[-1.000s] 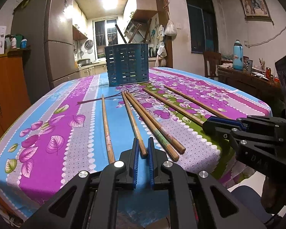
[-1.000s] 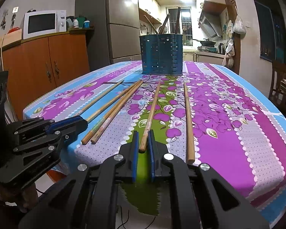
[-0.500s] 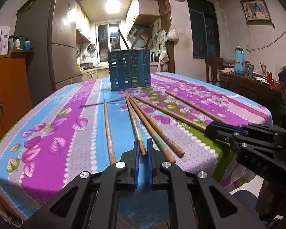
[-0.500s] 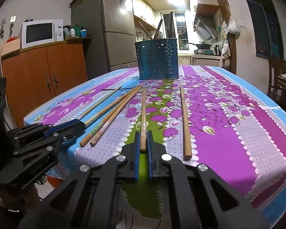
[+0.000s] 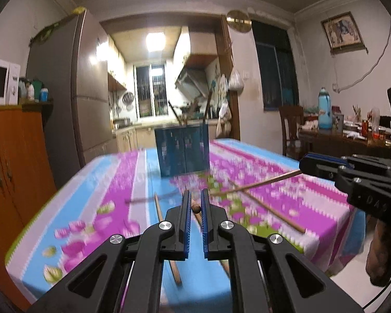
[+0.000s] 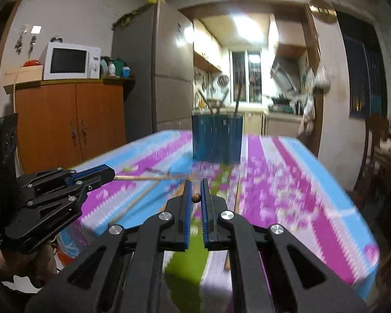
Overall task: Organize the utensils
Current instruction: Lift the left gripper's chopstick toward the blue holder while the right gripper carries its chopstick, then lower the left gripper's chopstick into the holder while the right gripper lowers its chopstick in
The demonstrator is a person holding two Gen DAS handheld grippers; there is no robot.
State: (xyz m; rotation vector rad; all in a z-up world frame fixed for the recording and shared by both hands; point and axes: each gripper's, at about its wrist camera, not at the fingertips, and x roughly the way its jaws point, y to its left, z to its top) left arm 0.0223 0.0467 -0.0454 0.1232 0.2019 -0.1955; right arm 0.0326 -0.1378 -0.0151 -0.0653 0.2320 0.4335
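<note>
A dark blue perforated utensil holder (image 5: 183, 151) stands upright at the far middle of the bench, with a few sticks leaning out of its top. One wooden chopstick (image 5: 196, 209) is lifted end-on, another (image 5: 258, 184) slants above the cloth. The other chopsticks (image 5: 166, 230) lie lengthwise on the flowered cloth, blurred, pointing toward the holder.

Matt black plastic left gripper (image 5: 194, 203) with blue ribbed pads clamps a brown wooden chopstick (image 5: 196, 208); the floral tablecloth (image 5: 286, 198) looks like smooth, slightly glossy cloth, though blurred.
</note>
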